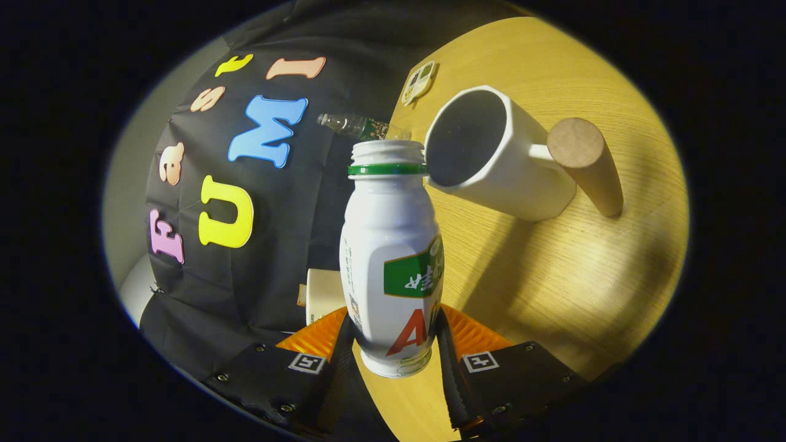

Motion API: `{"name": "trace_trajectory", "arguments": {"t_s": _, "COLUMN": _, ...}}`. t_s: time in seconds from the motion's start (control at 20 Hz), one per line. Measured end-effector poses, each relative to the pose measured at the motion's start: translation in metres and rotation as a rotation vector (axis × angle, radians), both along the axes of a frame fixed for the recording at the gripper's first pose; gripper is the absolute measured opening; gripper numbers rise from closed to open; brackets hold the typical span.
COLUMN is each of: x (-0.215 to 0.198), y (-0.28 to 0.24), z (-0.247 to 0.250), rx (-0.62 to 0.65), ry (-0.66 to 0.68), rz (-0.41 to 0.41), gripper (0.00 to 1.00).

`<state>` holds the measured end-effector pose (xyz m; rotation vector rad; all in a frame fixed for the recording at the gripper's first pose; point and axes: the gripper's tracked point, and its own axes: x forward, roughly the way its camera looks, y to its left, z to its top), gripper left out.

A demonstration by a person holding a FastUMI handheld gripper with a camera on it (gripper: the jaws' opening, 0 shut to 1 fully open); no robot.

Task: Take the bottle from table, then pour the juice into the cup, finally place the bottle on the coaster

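Mid-pour, coaster step not done yet

Gripper [393,344] pinches the white plastic bottle [391,258], open mouth tipped at the white ceramic mug [491,153] on the wooden table [552,276]; juice flow can't be seen.

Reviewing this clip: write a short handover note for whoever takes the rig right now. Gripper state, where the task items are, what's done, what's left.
Gripper: shut on the bottle, fingers pressing its lower body from both sides.
Bottle: lifted off the table, cap off, mouth tipped toward the rim of the white cup.
Cup: on the table just beyond the bottle; inside looks dark, juice level cannot be told.
Done: bottle picked up and brought to the cup.
Left: finish the pour, then set the bottle on the coaster, probably the small flat piece beyond the cup.
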<state>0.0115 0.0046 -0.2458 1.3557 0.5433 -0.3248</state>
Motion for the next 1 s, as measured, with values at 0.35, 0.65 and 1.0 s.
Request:
{"name": "trace_trajectory", "arguments": {"t_s": 0.35, "x": -0.002, "y": 0.002, "z": 0.005, "rx": 0.098, "ry": 0.022, "rz": -0.022, "gripper": 0.66}}
{"name": "trace_trajectory", "arguments": {"t_s": 0.65, "x": -0.004, "y": 0.002, "z": 0.012, "rx": 0.161, "ry": 0.026, "rz": -0.031, "gripper": 0.66}}
{"name": "trace_trajectory", "arguments": {"t_s": 1.0, "x": -0.003, "y": 0.005, "z": 0.015, "rx": 0.226, "ry": 0.041, "rz": -0.036, "gripper": 0.66}}
